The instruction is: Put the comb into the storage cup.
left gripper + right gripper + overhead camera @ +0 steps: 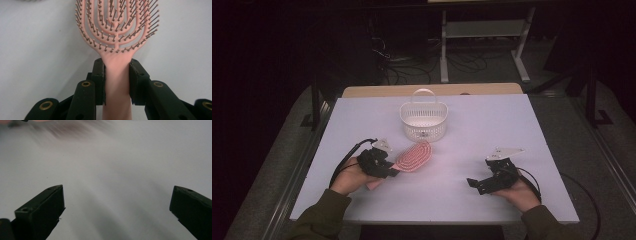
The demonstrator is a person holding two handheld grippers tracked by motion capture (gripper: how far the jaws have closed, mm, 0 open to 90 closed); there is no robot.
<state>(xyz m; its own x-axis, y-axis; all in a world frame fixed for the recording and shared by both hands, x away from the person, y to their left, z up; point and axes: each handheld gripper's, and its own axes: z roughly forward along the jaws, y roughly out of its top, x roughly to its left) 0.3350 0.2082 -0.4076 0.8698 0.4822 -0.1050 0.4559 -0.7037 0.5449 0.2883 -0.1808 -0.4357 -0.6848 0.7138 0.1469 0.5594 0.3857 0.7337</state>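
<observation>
A pink vented hairbrush [414, 156] lies bristles-up on the white table [362, 115], its head pointing toward a white slotted basket [424, 119]. My left gripper [388, 171] is shut on the brush's handle. In the left gripper view both black pads press the sides of the handle [117, 75], and the brush head [117, 23] fans out ahead. At the right of the table my right gripper [476, 184] stands open, held low over the tabletop. In the right gripper view its two jaws are wide apart with nothing but bare white surface between them [117, 202].
The basket with its arched handle stands at the table's centre back, just beyond the brush head. A wooden board edge [432, 89] shows behind the table. Cables and a white frame [482, 30] sit on the dark floor farther back.
</observation>
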